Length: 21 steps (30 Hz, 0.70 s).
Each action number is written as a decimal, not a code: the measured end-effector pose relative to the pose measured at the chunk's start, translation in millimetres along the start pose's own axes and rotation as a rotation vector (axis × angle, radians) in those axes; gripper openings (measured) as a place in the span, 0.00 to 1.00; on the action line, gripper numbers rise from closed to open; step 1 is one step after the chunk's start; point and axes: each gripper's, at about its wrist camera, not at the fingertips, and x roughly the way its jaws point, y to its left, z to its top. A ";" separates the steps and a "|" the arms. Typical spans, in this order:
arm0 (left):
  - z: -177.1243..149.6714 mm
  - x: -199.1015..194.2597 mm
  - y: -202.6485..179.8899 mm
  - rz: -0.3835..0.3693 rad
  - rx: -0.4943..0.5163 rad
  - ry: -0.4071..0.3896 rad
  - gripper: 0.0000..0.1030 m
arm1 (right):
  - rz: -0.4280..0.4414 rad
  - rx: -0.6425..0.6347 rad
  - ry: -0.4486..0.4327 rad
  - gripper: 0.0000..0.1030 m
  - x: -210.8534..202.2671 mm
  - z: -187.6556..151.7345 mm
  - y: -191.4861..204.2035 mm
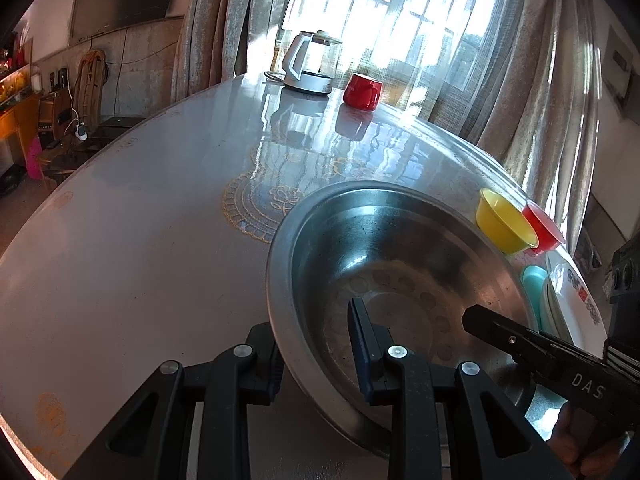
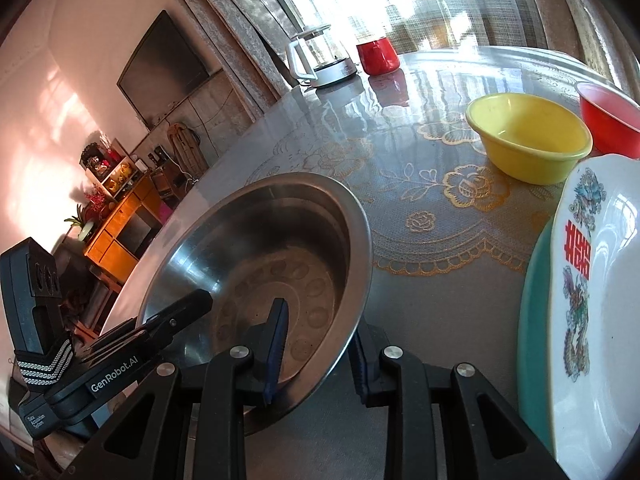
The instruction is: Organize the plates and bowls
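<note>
The steel basin (image 1: 400, 280) is sitting on the counter (image 1: 140, 240), gripped at two places on its near rim. The left gripper (image 1: 316, 344) is clamping its jaws on the rim, one finger outside the wall and one inside; the right gripper (image 2: 316, 344) is doing the same on the opposite side. The basin is holding nothing; embossed ovals are ringing its flat bottom. Its mouth is facing up, tilted slightly, and being round it is showing no long axis. Writing: "GenRobot.AI" is reading on the left gripper's body in the right wrist view, "DAS" on the right gripper's in the left wrist view. Beside the basin, a white plate (image 2: 600, 280) bearing red characters and dragon motifs is lying on a teal plate (image 2: 534, 300). Beyond these, a yellow bowl (image 2: 528, 136) and a red bowl (image 2: 612, 120) are standing empty, touching. Far across the counter are standing a glass kettle (image 1: 308, 64) and a red mug (image 1: 362, 90).
</note>
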 end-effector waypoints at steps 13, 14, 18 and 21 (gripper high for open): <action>-10.9 -12.0 -5.9 -0.005 0.030 0.025 0.28 | 0.015 0.015 0.021 0.28 -0.2 -2.2 1.8; -11.9 -12.6 -5.5 -0.008 0.028 0.025 0.28 | 0.013 0.012 0.023 0.28 -0.4 -2.4 2.1; -12.0 -14.5 -4.6 0.018 0.028 0.016 0.24 | 0.007 0.004 0.022 0.28 -0.1 -0.7 2.7; -11.3 -16.5 -4.7 0.034 0.032 0.013 0.22 | -0.026 -0.030 0.017 0.27 0.2 -0.9 7.3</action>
